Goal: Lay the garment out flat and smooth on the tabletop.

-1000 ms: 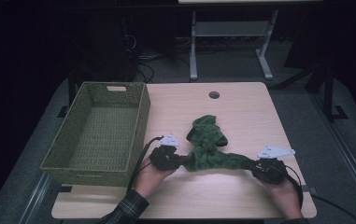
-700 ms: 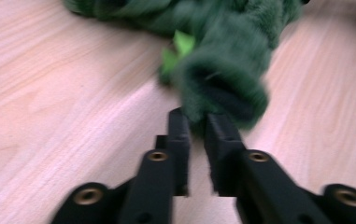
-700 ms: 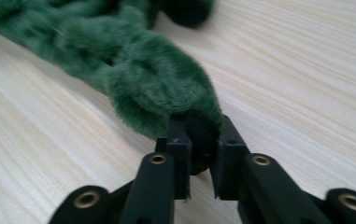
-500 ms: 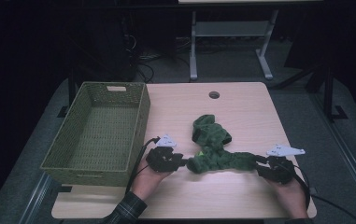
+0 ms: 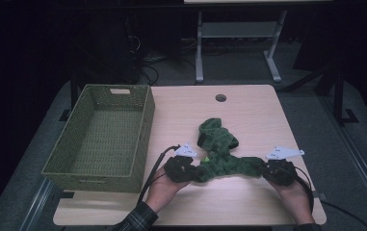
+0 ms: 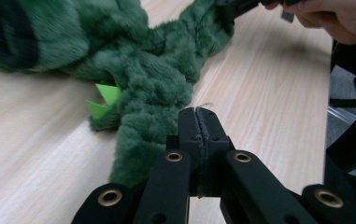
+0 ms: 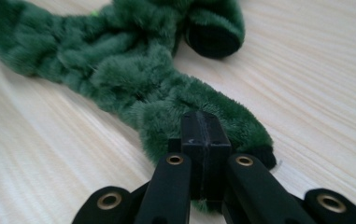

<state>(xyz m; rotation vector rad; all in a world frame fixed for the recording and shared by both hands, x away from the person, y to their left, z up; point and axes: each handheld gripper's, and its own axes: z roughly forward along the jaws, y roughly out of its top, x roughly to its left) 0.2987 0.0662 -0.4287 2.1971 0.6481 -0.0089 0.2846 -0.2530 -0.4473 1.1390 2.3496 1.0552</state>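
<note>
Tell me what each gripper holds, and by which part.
Both hold the green plush toy: left gripper pinches one furry end, right gripper the opposite end.

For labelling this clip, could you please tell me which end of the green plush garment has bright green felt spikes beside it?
The end at the left tongs: the fuzzy dark green plush garment shows bright green felt spikes there, none at the right tongs.

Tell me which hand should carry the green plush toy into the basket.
Probably left. The left gripper pinches the toy right beside the basket; the right gripper pinches the far end.
</note>
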